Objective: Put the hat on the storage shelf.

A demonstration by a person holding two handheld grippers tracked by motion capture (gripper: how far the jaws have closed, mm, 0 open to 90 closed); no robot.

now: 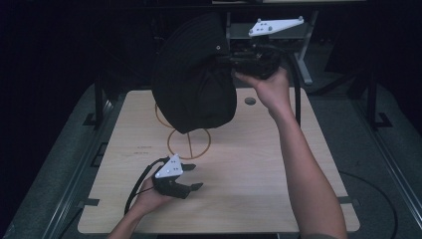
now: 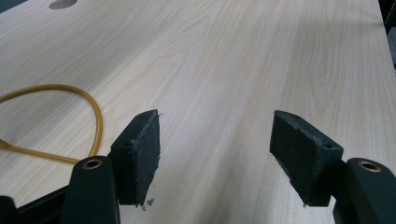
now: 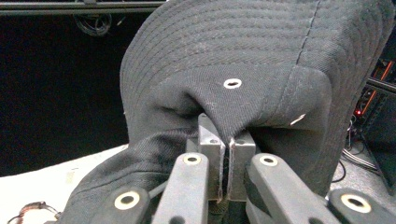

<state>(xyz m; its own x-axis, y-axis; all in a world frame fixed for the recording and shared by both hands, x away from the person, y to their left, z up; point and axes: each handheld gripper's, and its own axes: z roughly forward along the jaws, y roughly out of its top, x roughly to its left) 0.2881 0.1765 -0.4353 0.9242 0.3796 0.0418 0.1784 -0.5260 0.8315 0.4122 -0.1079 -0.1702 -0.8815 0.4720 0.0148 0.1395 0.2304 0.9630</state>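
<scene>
The black hat [image 1: 194,79] hangs in the air above the table's [image 1: 239,199] far edge, its fabric pinched by the right gripper [image 1: 234,60], probably for carrying, while the left gripper [image 1: 191,177] rests wide and empty near the yellow cord [image 1: 171,144]

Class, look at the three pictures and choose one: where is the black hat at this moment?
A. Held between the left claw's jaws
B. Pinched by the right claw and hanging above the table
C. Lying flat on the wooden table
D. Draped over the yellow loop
B: the right claw has its jaws closed on a fold of the black hat, which hangs above the wooden table.
</scene>
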